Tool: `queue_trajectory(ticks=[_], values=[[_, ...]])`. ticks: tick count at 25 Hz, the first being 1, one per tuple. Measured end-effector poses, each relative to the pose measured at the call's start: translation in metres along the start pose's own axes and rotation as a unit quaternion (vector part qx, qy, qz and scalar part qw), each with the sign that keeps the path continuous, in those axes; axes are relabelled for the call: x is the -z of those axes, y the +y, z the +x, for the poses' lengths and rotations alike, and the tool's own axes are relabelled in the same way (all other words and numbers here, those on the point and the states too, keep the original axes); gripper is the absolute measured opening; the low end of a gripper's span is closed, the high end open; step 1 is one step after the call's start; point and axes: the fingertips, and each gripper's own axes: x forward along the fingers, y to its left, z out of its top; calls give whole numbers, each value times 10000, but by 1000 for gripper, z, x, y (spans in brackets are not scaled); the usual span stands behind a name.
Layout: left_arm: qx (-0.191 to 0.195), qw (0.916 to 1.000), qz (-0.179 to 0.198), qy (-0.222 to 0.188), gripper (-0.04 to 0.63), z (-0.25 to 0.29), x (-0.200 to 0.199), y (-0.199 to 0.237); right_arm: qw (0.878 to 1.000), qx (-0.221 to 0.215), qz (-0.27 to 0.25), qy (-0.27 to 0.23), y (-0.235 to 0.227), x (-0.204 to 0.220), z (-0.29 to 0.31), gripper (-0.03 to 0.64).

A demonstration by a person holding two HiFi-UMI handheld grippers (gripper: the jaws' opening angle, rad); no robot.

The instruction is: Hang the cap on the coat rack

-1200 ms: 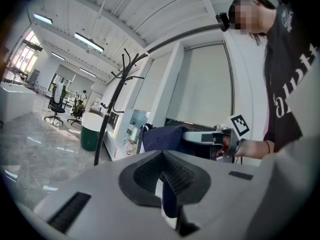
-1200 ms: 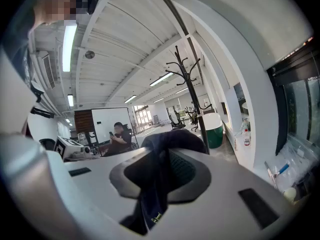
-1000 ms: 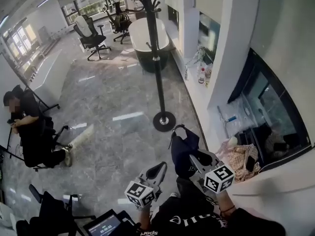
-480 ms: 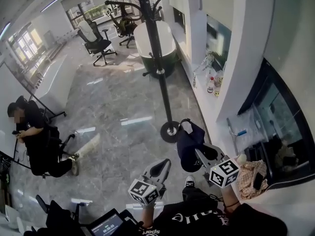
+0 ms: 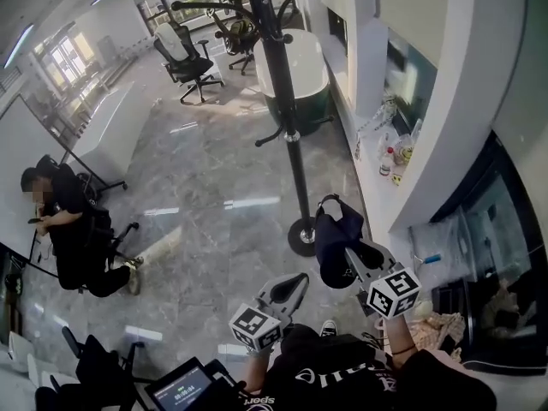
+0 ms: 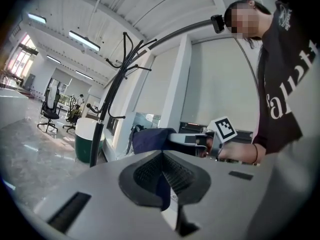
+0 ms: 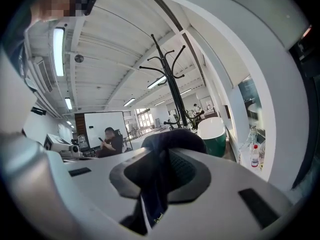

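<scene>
1. Head view shows a dark navy fabric cap (image 5: 336,240) clamped in the right gripper (image 5: 346,253); in the right gripper view, cloth is seen pinched between the jaws.
2. The left gripper (image 5: 294,282) is carried empty with its jaws closed together, near and left of the cap.
3. A tall black metal coat rack (image 5: 289,127) is stood upright on the grey polished stone floor (image 5: 197,187), just beyond the cap and slightly left of it.
4. The rack's curved hooks (image 5: 205,8) are judged to lie farther off and well above the cap. The right gripper is the nearer one, so the cap is expected to be lifted forward, leftward and up.
</scene>
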Motion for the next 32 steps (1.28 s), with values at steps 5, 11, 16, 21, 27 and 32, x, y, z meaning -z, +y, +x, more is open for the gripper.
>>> queue_trajectory(ticks=[5,11,16,21,27,32], values=[[-167,9995,-66,251,5,16,3,20,9999,-54,117,43,-23,-5,23,80],[-65,9994,-181,285,5,51,-4,45,9998,48,154,-131,-52,-26,46,80],[235,9991,-120,328,5,88,-10,65,9994,258,82,-227,-84,-44,68,80],[455,9984,-23,331,5,122,-21,104,9986,455,-6,-261,-113,-58,100,80],[619,9972,-46,417,5,148,-42,158,9967,693,-91,-409,-140,-91,148,80],[796,9964,-8,293,5,169,-58,186,9949,811,-220,-552,-168,-112,184,80]])
